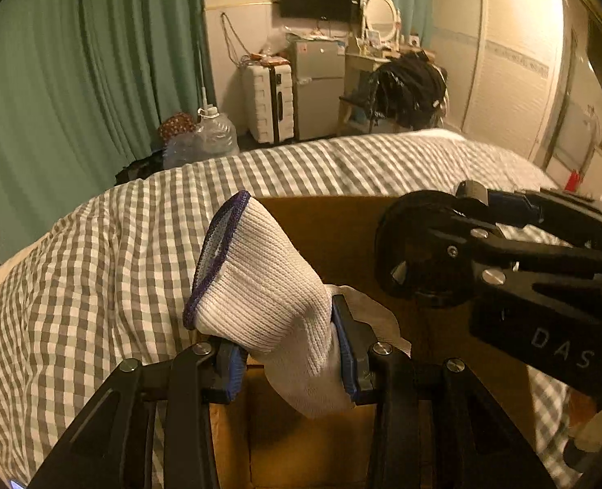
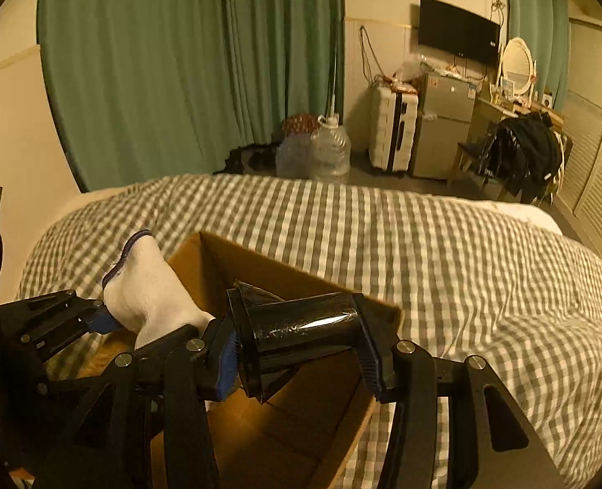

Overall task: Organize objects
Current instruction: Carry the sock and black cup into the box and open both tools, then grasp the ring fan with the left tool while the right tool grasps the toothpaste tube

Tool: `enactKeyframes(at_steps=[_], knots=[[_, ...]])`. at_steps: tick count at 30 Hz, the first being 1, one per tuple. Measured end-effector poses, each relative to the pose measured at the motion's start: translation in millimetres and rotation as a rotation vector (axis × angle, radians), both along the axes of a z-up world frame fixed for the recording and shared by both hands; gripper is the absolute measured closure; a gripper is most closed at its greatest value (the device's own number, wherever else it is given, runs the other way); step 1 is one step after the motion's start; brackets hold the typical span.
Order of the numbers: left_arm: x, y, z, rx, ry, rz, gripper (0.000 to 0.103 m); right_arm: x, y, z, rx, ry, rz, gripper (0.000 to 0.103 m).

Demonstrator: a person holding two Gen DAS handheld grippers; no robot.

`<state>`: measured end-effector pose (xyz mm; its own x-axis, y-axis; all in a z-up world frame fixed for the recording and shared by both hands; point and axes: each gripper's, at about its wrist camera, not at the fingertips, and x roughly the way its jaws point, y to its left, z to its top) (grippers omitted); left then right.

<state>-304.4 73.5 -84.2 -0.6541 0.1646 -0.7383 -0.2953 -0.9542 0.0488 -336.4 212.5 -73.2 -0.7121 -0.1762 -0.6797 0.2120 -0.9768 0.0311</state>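
Two grippers hang over an open cardboard box (image 2: 284, 419) that sits on a gingham-covered bed (image 2: 443, 252). The left gripper (image 1: 291, 360) pinches a white knit glove (image 1: 260, 297) (purple-edged cuff pointing up) between its blue pads. The right gripper (image 2: 301, 350) clamps a roll of black plastic bags (image 2: 305, 334) above the box's interior.

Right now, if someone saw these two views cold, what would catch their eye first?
First, the white knit glove clamped in the left gripper, held over the open cardboard box. Next, the black roll of plastic bags gripped by the right gripper above the same box. Behind both lies the grey-and-white checked bedspread that the box sits on.
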Motion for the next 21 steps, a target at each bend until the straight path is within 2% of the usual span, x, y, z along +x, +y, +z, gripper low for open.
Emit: enactKeyframes(at_steps=[3,5,6,7,8,12,19,20,21], knots=[[8,-1,0,0.013,-0.009,-0.001,0.059,5,3,-7,-0.034,-0.019,-0.004,0.055],[17,-5,4,0.032,-0.011,0.000,0.051,10,8,-3,-0.065,-0.010,-0.016,0.054],[21,-5,7,0.036,-0.009,0.001,0.039,14,9,0,-0.068,0.000,-0.021,0.052],[26,-6,12,0.032,0.002,0.001,0.027,18,11,5,-0.070,0.016,-0.029,0.038],[34,-7,19,0.023,0.024,0.002,0.023,25,13,11,-0.077,0.037,-0.044,0.029],[53,-11,43,0.006,0.055,-0.002,0.020,48,19,41,-0.127,0.073,-0.060,0.026],[110,-33,103,0.074,0.161,-0.015,0.020,115,15,104,-0.060,0.150,-0.060,0.025],[117,-37,109,0.080,0.178,-0.014,0.019,129,15,113,-0.050,0.169,-0.060,0.025],[129,-42,115,0.077,0.196,-0.007,0.011,141,15,120,-0.043,0.185,-0.062,0.025]])
